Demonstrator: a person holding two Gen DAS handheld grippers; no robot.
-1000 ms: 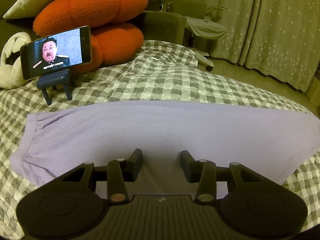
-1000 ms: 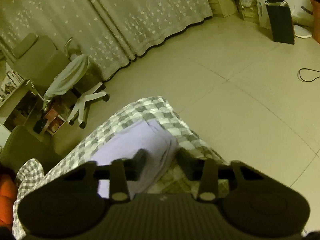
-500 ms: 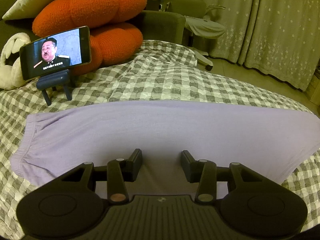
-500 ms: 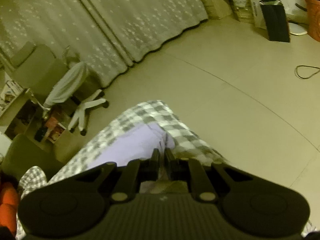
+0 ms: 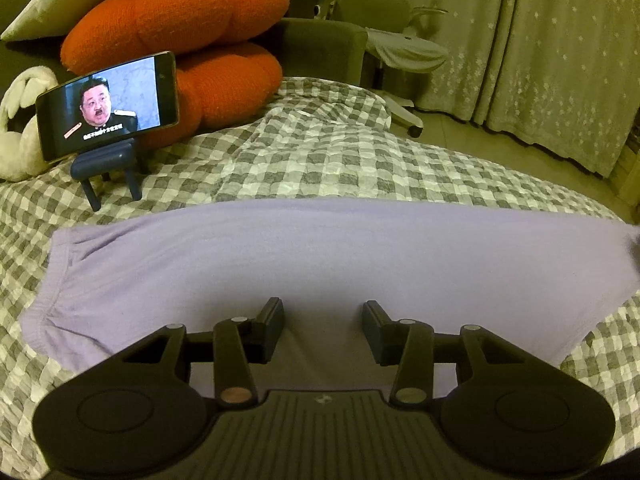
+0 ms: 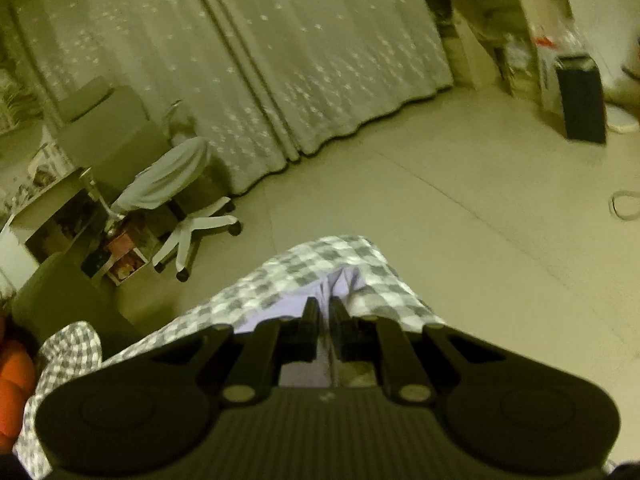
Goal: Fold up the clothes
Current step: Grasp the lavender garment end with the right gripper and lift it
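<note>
- The left gripper (image 5: 323, 322) hangs over the near edge of the lilac garment (image 5: 320, 264) with its jaws spread wide and nothing between them.
- The right gripper (image 6: 324, 322) has its jaws drawn almost together, pinching the garment's end (image 6: 340, 284) at the bed's far corner; some checked cover appears bunched up with it.
- The lilac garment lies flat on the checked bedspread (image 5: 340, 160), its long axis running left to right along the bed's near edge. The elastic-looking band (image 5: 56, 256) is at the left end, and the other end runs off to the right.
- The cloth is plain, smooth and nearly free of wrinkles, with a few creases by the band.
- Behind it, toward the bed's left far corner, a phone (image 5: 106, 104) showing a video sits on a dark stand (image 5: 106, 160), apart from the garment.
- Orange cushions (image 5: 180, 28) are stacked behind the phone, with a white plush toy (image 5: 18, 128) at the left edge.
- Beyond the bed are an office chair (image 6: 176, 208), the curtains (image 6: 240, 60) and bare floor (image 6: 460, 220); a dark bag (image 6: 582, 96) stands further off.
</note>
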